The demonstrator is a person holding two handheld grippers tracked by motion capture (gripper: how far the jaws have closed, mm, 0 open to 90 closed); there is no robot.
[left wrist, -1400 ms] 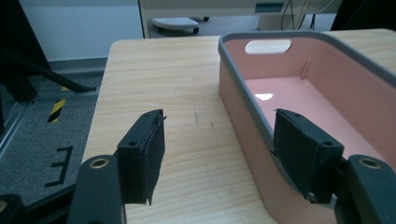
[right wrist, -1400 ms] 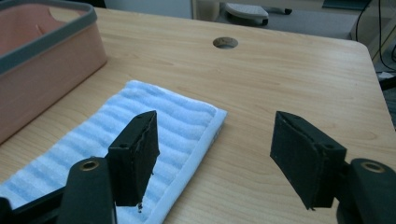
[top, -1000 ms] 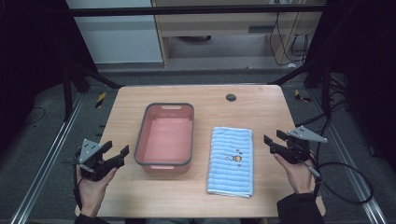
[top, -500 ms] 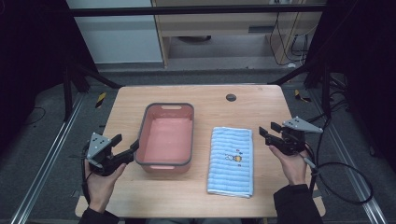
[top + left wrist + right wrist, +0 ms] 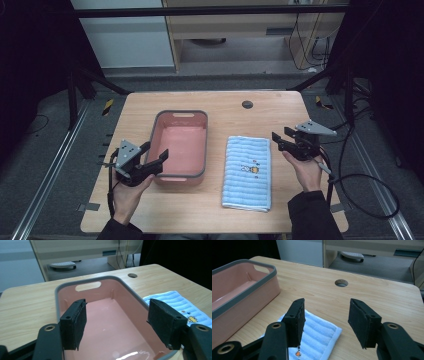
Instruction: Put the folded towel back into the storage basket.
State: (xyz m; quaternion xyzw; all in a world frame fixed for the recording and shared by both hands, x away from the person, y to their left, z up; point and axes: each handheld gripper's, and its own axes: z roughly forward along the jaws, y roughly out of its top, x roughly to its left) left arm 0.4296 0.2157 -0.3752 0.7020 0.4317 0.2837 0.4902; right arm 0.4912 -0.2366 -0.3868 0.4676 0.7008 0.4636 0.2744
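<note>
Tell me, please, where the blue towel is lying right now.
In the high view, the blue towel lies flat right of centre on the table, between the pink basin and the right gripper.

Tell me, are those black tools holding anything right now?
No, nothing. The left tool is open over the pink bin's near end, and the right tool is open beside the blue towel.

A light wooden desk [image 5: 220, 107] with a round cable hole [image 5: 247, 104] stands on grey floor [image 5: 45, 165]; behind it, a pale cabinet [image 5: 125, 37] and wooden shelving [image 5: 235, 25].
</note>
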